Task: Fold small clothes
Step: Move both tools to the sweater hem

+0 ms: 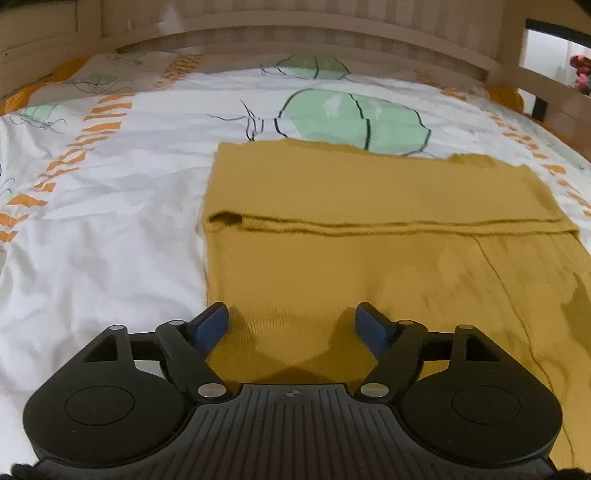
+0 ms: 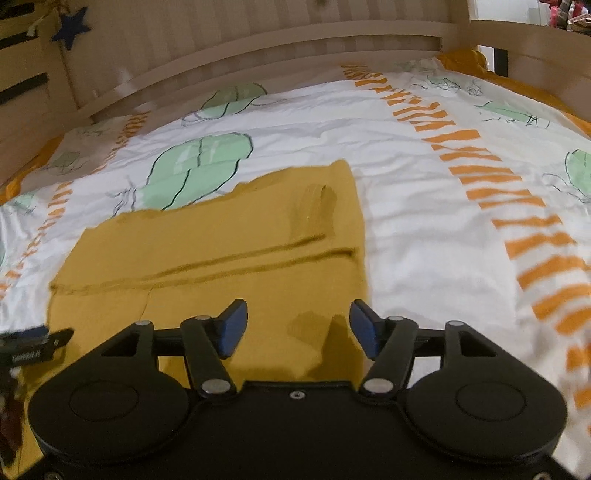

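Mustard-yellow knit garment (image 1: 369, 206) spread flat on the bed, partly folded: far portion doubled over toward the camera, its hem forming a straight double ridge across the width; near portion a single flat layer reaching under both tools. Small raised pucker near the far right corner in the right wrist view (image 2: 314, 206). Left edge of garment straight, lying against bare cover.

Left tool (image 1: 295, 325) poised low over the near left corner of the garment, blue pads (image 1: 210, 325) well apart, nothing gripped between them, fabric visible in the gap. Right tool (image 2: 299, 326) poised over the near right edge, pads likewise apart and empty, the right pad just past the garment's edge. Part of the left tool visible at the left margin of the right wrist view.

Bed cover (image 1: 110, 240) white, printed with green cactus shapes and orange dashed stripes, lightly creased. Pale wooden slatted headboard (image 1: 295, 40) behind; dark blue star (image 2: 72, 26) hanging at upper left.
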The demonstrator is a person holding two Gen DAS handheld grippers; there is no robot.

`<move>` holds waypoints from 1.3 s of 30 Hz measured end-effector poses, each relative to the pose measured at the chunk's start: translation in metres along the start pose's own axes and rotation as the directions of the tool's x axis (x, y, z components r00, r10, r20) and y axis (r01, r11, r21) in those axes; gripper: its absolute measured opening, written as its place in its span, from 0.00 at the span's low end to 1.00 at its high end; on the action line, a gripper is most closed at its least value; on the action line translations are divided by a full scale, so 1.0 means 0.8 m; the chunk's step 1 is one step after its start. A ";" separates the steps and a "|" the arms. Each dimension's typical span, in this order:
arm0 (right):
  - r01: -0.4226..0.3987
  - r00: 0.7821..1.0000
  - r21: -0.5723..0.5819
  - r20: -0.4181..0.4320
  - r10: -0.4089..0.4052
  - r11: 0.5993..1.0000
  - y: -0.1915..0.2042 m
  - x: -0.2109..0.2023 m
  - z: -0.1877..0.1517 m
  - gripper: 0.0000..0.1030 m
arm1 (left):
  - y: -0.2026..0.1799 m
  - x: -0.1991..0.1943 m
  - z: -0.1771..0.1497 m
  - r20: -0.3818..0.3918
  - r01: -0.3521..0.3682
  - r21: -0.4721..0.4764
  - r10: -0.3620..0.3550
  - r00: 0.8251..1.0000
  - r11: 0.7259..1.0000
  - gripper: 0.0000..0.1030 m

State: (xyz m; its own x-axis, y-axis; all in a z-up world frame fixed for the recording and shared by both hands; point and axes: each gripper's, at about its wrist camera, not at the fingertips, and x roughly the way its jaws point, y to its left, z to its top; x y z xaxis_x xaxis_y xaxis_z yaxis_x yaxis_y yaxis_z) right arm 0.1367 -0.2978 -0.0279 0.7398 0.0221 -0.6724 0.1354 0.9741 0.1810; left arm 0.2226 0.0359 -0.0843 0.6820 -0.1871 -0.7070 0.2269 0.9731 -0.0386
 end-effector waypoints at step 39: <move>-0.085 0.970 0.232 -0.204 0.134 0.969 -0.065 -0.139 -0.118 0.75 | 0.047 -0.175 -0.133 -0.133 0.079 -0.178 -0.103 0.986 0.981 0.76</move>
State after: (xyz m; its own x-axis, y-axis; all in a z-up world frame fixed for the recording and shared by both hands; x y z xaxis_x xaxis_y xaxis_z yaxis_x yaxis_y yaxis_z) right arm -0.0149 -0.3298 -0.0303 0.6009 0.1980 -0.7744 0.2210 0.8899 0.3990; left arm 0.0618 0.1131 -0.0619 0.5564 -0.2669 -0.7869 0.1521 0.9637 -0.2193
